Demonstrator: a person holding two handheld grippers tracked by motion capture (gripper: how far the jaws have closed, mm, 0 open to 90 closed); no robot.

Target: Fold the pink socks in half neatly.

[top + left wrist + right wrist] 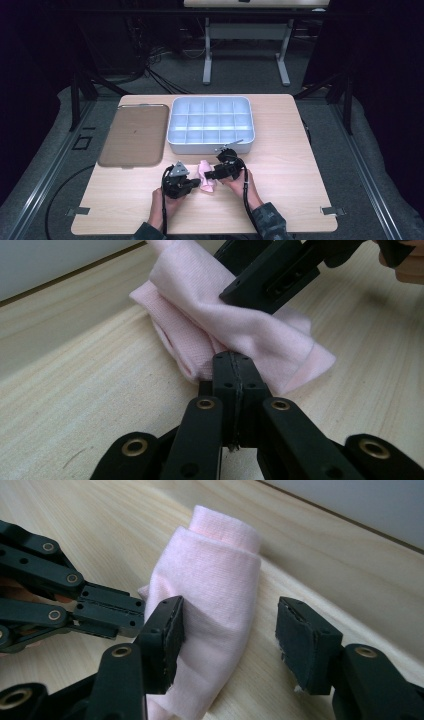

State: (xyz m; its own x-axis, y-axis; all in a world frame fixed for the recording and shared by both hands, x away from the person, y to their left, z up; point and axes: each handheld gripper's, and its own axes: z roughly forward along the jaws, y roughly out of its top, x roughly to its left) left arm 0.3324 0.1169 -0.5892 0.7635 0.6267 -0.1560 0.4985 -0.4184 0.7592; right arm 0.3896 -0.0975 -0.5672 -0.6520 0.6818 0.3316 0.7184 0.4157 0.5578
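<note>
step: folding pink cloth (pixel 205 181), lower centre | left gripper (pixel 234 371): clamped on its edge; I hold firm | right gripper (pixel 227 635): half open, straddling the roll, gripping nothing; I centre, then close

Overhead arrangement of a light wooden tabletop (pixel 290 165). A white compartmented tray (pixel 210 124), divided into a grid of cells, stands at the middle of the far half; a flat brown tray (pixel 134 135) lies just beside it on the left. Near the front edge, a folded pink cloth (pixel 205 180) lies between two black grippers. The left gripper (pixel 193 183), topped by a grey three-cornered plate, meets the cloth's left side; the right gripper (pixel 209 175) reaches in from the right, over the cloth. Each is held by a hand entering from the bottom edge. A second table (pixel 247 30) stands on the grey floor beyond.
</note>
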